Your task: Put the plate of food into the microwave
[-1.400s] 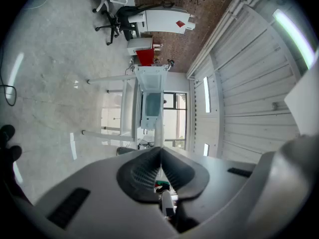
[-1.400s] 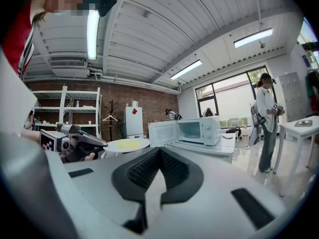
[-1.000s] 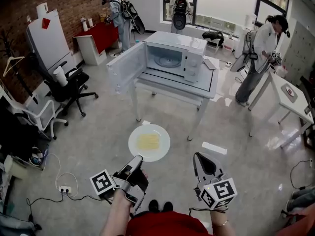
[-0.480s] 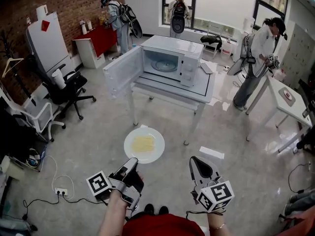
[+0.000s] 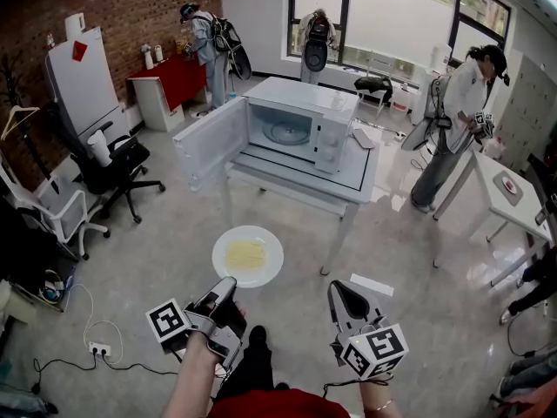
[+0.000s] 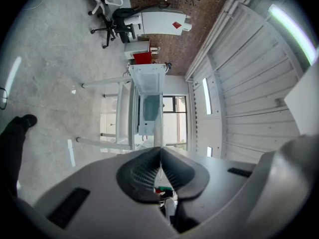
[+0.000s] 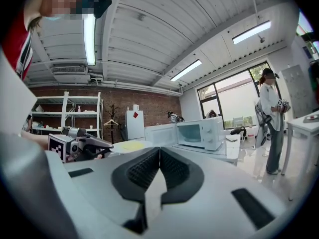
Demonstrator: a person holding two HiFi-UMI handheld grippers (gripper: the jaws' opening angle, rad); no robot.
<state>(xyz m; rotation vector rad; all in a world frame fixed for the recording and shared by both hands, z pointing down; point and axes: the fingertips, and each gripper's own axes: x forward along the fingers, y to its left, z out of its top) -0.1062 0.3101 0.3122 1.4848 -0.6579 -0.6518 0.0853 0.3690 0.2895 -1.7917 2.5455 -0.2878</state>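
Note:
A white plate (image 5: 248, 256) with flat yellow food hangs level over the floor, short of the table. My left gripper (image 5: 229, 283) is shut on its near rim. In the left gripper view the plate (image 6: 158, 133) shows edge-on as a thin line between the closed jaws of the left gripper (image 6: 160, 151). The white microwave (image 5: 296, 124) stands on a white table (image 5: 348, 181) ahead, its door (image 5: 209, 142) swung wide to the left and its cavity bare. My right gripper (image 5: 336, 289) is shut on nothing, to the right of the plate. The right gripper view shows the plate (image 7: 127, 145) and the microwave (image 7: 199, 132).
Black office chairs (image 5: 117, 168) stand at the left by a brick wall. A red cabinet (image 5: 170, 81) is at the back left, with people behind it and by the window. A person (image 5: 452, 120) stands beside a second white table (image 5: 509, 194). Cables (image 5: 96, 338) lie on the floor.
The whole view has closed in on the microwave table. The plate and both grippers have drifted a little left in the picture, the grip unchanged.

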